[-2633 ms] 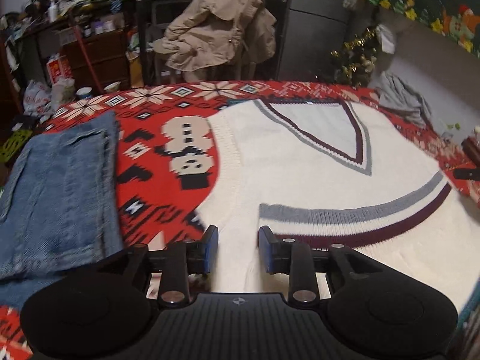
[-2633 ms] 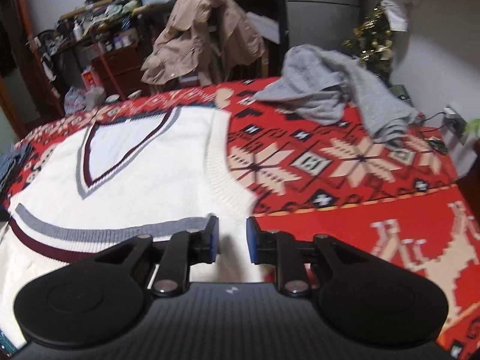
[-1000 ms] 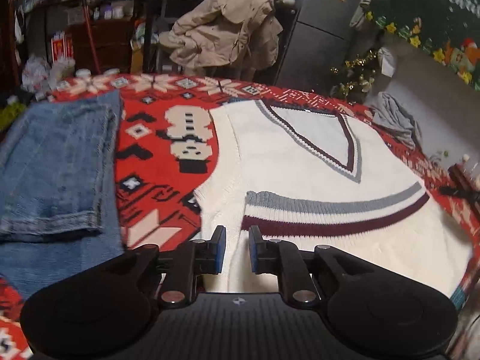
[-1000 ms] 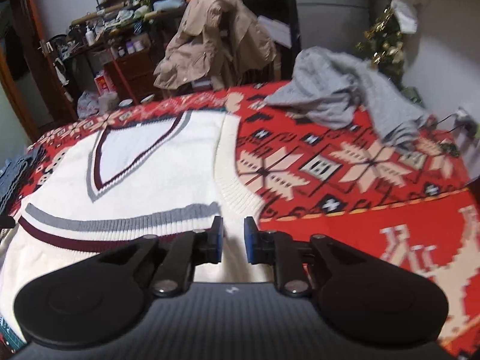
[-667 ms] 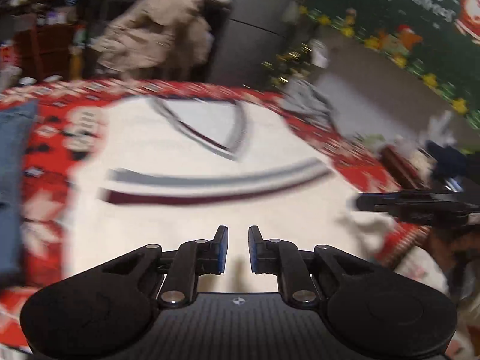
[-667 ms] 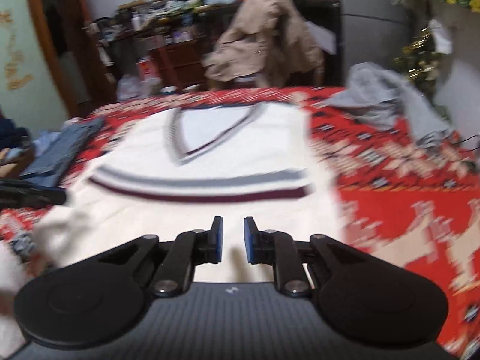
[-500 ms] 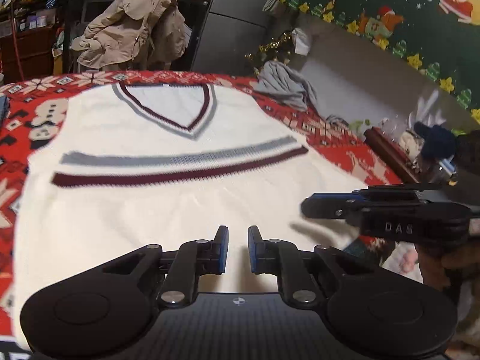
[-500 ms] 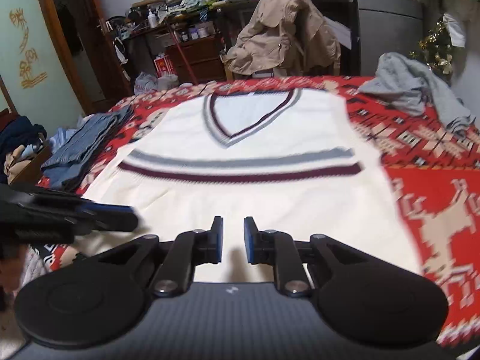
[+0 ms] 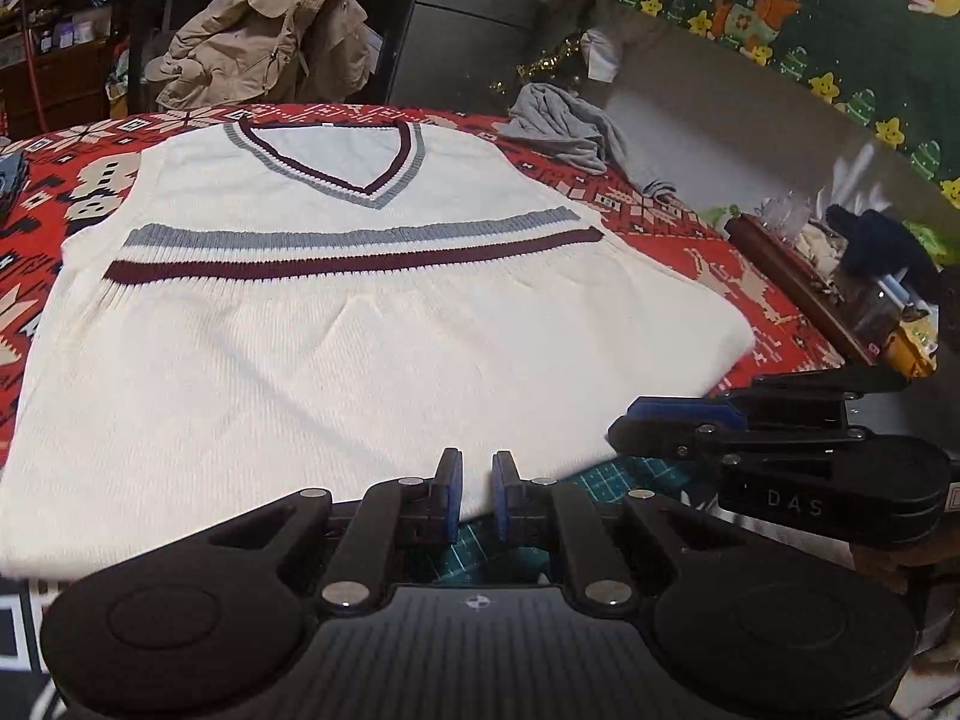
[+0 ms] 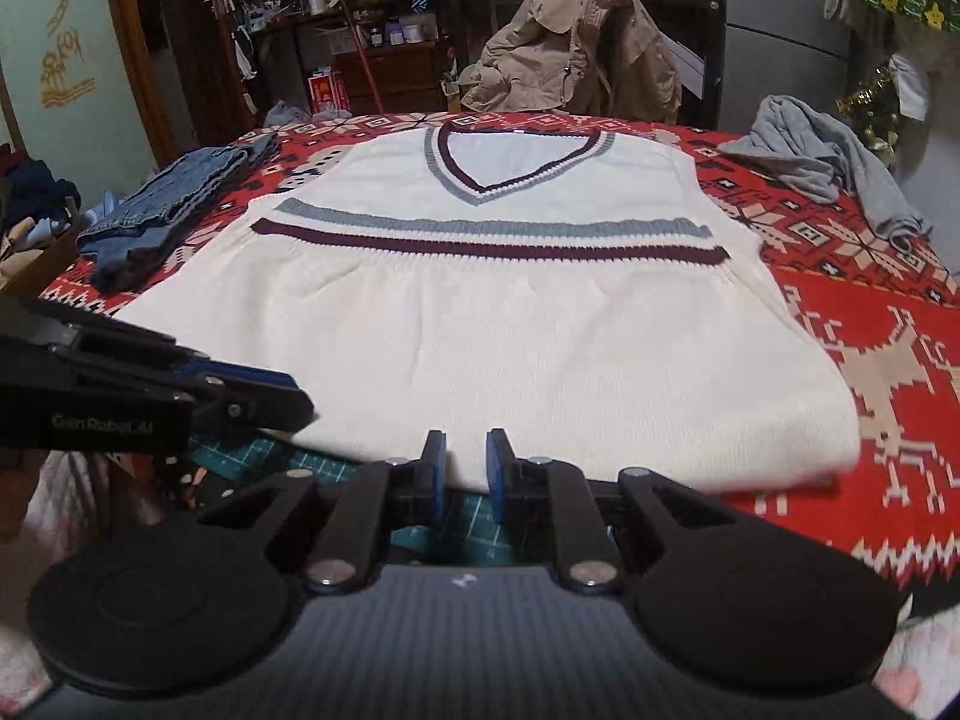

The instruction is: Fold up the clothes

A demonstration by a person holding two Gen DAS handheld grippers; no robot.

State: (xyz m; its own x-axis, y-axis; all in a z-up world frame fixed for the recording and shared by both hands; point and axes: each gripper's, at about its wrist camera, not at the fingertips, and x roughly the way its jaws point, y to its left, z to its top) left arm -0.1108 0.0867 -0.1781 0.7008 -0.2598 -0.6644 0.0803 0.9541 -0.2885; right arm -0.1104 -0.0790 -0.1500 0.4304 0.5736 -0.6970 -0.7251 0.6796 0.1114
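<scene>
A white knit vest (image 9: 360, 330) with a grey and a maroon chest stripe lies flat on a red patterned blanket (image 9: 690, 222), neck at the far end. My left gripper (image 9: 477, 480) sits at the vest's near hem, left of centre. Its jaws stand a narrow gap apart, and the hem edge shows in that gap. My right gripper (image 10: 465, 456) is at the same hem of the vest (image 10: 510, 330), also narrowly apart. Each gripper shows in the other's view: the right gripper (image 9: 678, 414) at the right, the left gripper (image 10: 264, 396) at the left. Neither lifts any cloth.
Folded jeans (image 10: 174, 198) lie on the blanket's left side and a crumpled grey garment (image 10: 822, 162) at the far right. A green cutting mat (image 10: 288, 456) shows under the near hem. A beige jacket (image 10: 576, 42) hangs on a chair behind. A cluttered ledge (image 9: 792, 282) runs along the right.
Both grippers swung from the vest's left and right sides round to its near hem, so each now appears in the other's view. The vest has not moved.
</scene>
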